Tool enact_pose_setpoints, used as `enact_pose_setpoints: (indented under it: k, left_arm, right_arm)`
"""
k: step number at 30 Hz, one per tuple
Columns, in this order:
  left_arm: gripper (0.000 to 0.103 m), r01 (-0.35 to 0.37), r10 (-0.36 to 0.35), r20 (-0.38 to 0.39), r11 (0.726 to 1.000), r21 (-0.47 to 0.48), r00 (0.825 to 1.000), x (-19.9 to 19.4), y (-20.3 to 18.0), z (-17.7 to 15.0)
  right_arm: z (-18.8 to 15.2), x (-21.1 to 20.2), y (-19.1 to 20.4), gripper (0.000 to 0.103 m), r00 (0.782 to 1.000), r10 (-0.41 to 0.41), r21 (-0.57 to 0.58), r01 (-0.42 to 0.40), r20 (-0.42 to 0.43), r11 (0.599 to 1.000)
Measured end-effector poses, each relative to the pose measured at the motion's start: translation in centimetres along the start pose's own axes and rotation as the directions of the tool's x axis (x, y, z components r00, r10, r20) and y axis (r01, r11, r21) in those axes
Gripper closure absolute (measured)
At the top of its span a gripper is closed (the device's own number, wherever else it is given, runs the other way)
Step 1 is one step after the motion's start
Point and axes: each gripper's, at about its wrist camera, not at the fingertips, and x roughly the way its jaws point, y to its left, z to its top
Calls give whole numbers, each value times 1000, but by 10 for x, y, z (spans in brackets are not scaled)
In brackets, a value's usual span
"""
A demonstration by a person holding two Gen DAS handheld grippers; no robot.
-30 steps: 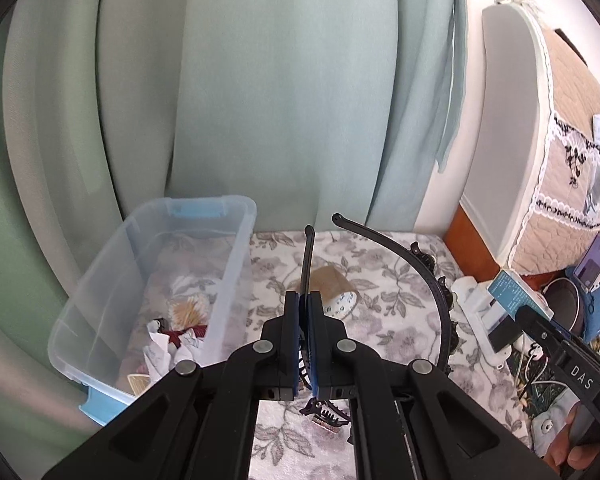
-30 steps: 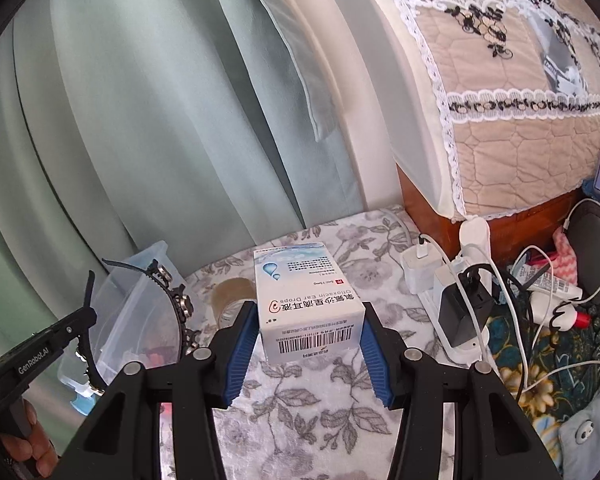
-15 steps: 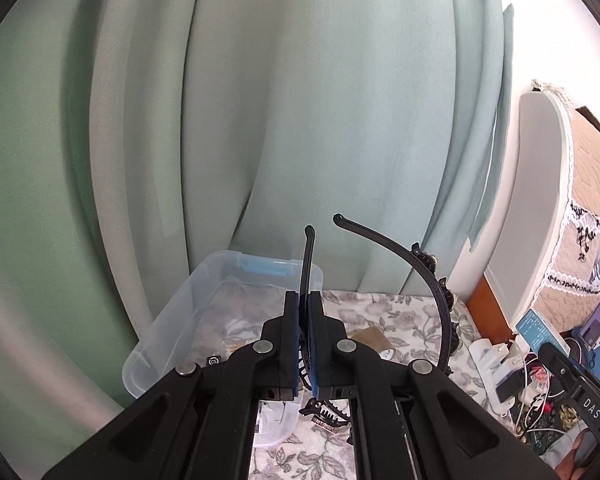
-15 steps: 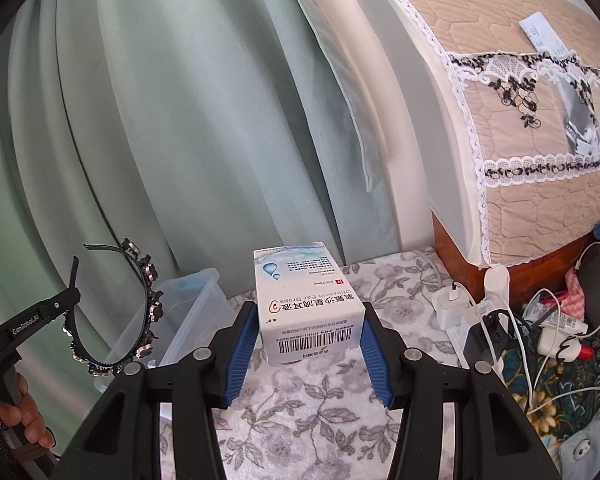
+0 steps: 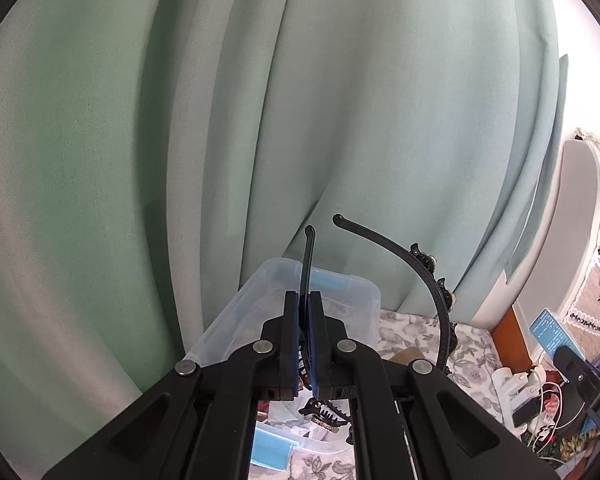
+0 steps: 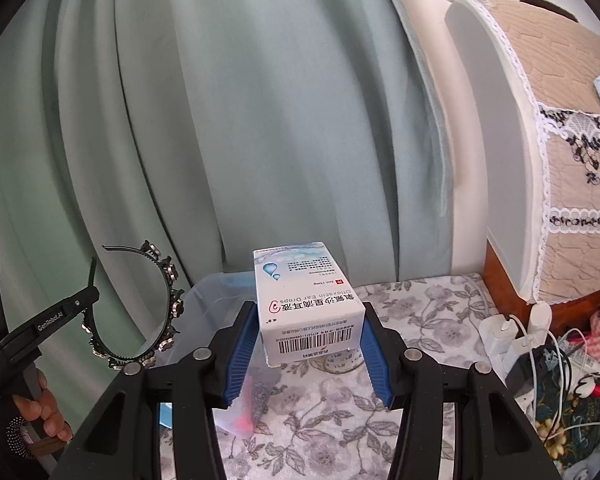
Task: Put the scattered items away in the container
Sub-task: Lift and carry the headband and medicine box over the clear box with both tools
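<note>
Pale green pleated curtain [image 5: 300, 120], filling the background of both views. Floral grey-and-white cloth surface [image 6: 420, 312], spread below it. Clear plastic storage container with blue handle clips [image 5: 340, 292], standing on the cloth against the curtain, holding mixed small items, directly beneath and ahead of the left gripper. White power strip with plugged chargers and white cables [image 6: 512, 332], lying at the right of the cloth. Left gripper [image 5: 308, 312], black with blue pads, clenched on one thin end of a black curved headband with studded ornaments [image 5: 440, 296], lifted above the container, arc swinging out to the right. Right gripper [image 6: 308, 332], clamped on both sides of a white-and-blue ear-drops carton with barcode [image 6: 304, 304], held in the air, just right of the container.
</note>
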Motion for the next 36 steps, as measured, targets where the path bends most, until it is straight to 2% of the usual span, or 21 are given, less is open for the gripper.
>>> enact_pose_setpoints:
  k: [18, 22, 30, 36]
  left_arm:
    - [99, -54, 51, -40, 996, -77, 998, 42, 49, -10]
    - [99, -35, 30, -54, 995, -93, 998, 53, 63, -12]
    - [99, -42, 30, -82, 990, -136, 996, 74, 100, -19]
    - [99, -52, 39, -90, 988, -143, 995, 89, 111, -19]
  right_arm:
    - [-10, 62, 98, 50, 986, 94, -176, -118, -140, 977]
    - [-18, 79, 116, 50, 976, 112, -199, -149, -187, 969]
    - [-28, 105, 140, 50, 964, 116, -224, -171, -238, 960]
    - [-37, 126, 142, 50, 956, 113, -235, -180, -272, 955]
